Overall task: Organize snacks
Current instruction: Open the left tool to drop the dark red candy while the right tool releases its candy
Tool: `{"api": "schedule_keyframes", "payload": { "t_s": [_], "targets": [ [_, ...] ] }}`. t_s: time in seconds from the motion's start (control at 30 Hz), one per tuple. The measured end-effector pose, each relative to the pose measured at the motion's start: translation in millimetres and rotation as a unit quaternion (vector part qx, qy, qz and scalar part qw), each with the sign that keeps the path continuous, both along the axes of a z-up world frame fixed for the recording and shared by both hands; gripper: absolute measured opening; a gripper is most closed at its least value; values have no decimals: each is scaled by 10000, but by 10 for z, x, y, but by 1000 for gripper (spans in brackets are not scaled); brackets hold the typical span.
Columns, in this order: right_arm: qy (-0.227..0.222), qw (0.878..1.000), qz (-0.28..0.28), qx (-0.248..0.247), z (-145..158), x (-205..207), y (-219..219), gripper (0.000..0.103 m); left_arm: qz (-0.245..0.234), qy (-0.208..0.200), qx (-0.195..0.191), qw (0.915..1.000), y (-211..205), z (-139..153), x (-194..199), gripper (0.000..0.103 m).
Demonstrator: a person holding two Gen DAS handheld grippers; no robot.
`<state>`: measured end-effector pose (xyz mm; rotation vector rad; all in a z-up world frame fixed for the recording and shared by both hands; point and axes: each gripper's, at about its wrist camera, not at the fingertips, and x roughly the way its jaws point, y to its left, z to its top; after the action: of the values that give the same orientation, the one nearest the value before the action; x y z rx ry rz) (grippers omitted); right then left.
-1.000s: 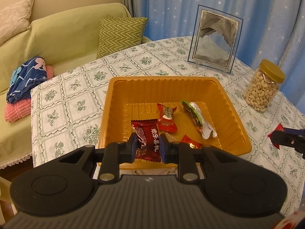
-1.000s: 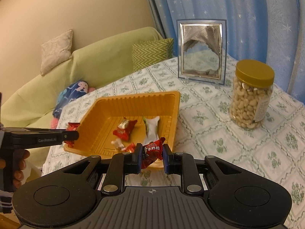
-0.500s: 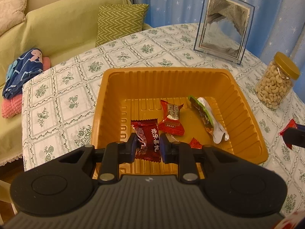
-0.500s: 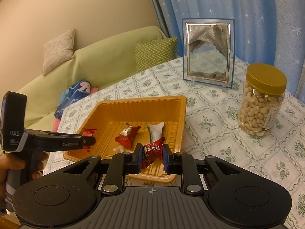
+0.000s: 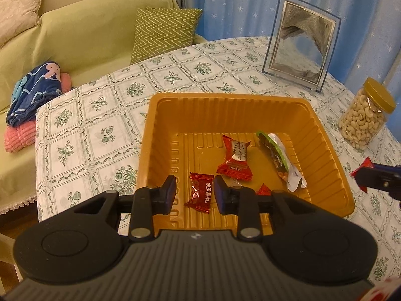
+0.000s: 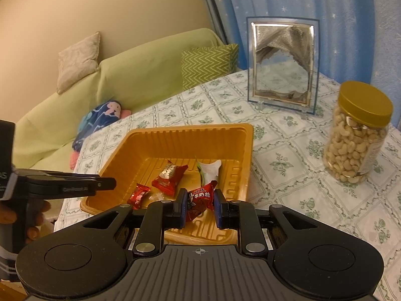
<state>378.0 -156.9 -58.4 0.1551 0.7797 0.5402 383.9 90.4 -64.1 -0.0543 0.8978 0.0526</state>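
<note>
Orange-yellow tray (image 5: 323, 135) at centre frame — red candies (image 5: 235, 160) inside; white tablecloth (image 5: 100, 115) with green floral squares; green zigzag cushion (image 5: 163, 32) upper centre — blue starred curtain (image 5: 238, 2) behind.

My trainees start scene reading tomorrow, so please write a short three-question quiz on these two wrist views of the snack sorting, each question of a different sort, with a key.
1. True or false: the clear plastic jar of cashews with the gold lid stands inside the orange plastic tray.
2. What does the right gripper hold between its jaws?
A. a red-wrapped candy
B. a cashew
C. a green cushion
3. Fill in: the small dark red candy packet sits between the parted jaws of the ____ gripper.

Key
1. False: it stands on the patterned tablecloth, beside the tray.
2. A: the red-wrapped candy.
3. Left; its jaws are opening, clear of the packet.
</note>
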Motion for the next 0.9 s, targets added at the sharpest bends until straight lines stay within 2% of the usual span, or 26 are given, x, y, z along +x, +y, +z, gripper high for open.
{"api": "schedule_keyframes", "payload": {
  "t_s": [0.53,0.9],
  "targets": [
    [97,9992,320,-209,-224,477,485,22,291,-69,-115,9995,289,108,-105,31],
    [79,9993,359,116,-209,665,606,24,307,-30,-141,9994,296,91,-142,33]
  ]
}}
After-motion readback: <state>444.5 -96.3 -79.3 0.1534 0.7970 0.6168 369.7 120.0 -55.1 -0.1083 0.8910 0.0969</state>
